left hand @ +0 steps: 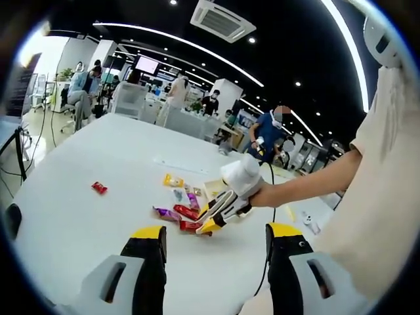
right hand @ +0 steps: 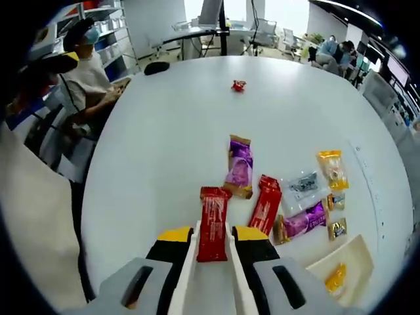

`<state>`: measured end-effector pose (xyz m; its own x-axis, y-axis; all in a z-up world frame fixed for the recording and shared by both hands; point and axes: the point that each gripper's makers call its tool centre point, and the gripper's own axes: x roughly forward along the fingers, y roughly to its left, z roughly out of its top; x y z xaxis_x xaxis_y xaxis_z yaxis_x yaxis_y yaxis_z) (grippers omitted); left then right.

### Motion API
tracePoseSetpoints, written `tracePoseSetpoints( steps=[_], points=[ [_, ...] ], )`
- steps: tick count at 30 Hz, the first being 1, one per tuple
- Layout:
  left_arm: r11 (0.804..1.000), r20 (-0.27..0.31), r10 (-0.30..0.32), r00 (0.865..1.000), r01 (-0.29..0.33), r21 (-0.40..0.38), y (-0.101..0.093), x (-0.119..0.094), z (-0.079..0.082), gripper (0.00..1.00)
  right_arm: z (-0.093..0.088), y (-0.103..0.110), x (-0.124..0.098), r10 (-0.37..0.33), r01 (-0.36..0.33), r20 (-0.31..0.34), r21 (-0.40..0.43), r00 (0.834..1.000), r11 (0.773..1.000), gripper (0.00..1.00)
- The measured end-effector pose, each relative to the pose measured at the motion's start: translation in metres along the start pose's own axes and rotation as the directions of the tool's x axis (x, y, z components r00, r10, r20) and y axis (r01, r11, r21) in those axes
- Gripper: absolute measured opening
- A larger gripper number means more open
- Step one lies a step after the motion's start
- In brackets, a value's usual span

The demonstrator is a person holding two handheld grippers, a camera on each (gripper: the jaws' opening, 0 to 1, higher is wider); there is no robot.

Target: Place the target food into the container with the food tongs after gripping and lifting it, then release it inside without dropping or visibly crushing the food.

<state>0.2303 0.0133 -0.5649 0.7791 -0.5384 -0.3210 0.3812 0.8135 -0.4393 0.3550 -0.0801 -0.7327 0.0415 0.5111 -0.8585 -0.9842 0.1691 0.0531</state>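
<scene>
Your right hand-held gripper (right hand: 213,244) sits low over the round white bench (right hand: 164,144), its yellow-tipped jaws pressed onto a long red foil snack packet (right hand: 212,222) through a pair of white food tongs (right hand: 191,275) running along the inner faces of the jaws. The red packet lies lengthwise between the tong blades, its far end projecting beyond the jaw tips. It appears to rest on or just above the bench; you cannot tell which.

Just beyond and to the right lies a second red packet (right hand: 265,203), tilted. Next to it, farther out, is a purple packet with a gold end (right hand: 239,166). To the right of these are a second purple packet (right hand: 300,222), a clear packet with dark contents (right hand: 302,184), an orange-yellow packet (right hand: 332,168) and two small dark sweets (right hand: 336,228). The cream rectangular tray (right hand: 344,262) sits at the lower right and holds one yellow item (right hand: 335,277). A small red wrapper (right hand: 238,85) lies well apart, near the far side of the bench.

Your left hand-held gripper (left hand: 216,244) hovers above the bench with its jaws spread wide and nothing between them. Beyond its tips, the left gripper view shows the right hand-held gripper lowered onto the cluster of packets. Seated and standing people occupy the office behind.
</scene>
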Motion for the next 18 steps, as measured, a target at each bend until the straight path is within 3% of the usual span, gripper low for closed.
tracePoseSetpoints(
  steps=[18],
  points=[
    [0.999, -0.002, -0.044, 0.999, 0.044, 0.032, -0.009, 0.007, 0.005, 0.61, 0.004, -0.004, -0.025, -0.047, 0.045, 0.049, 0.03, 0.998, 0.999, 0.23]
  ],
)
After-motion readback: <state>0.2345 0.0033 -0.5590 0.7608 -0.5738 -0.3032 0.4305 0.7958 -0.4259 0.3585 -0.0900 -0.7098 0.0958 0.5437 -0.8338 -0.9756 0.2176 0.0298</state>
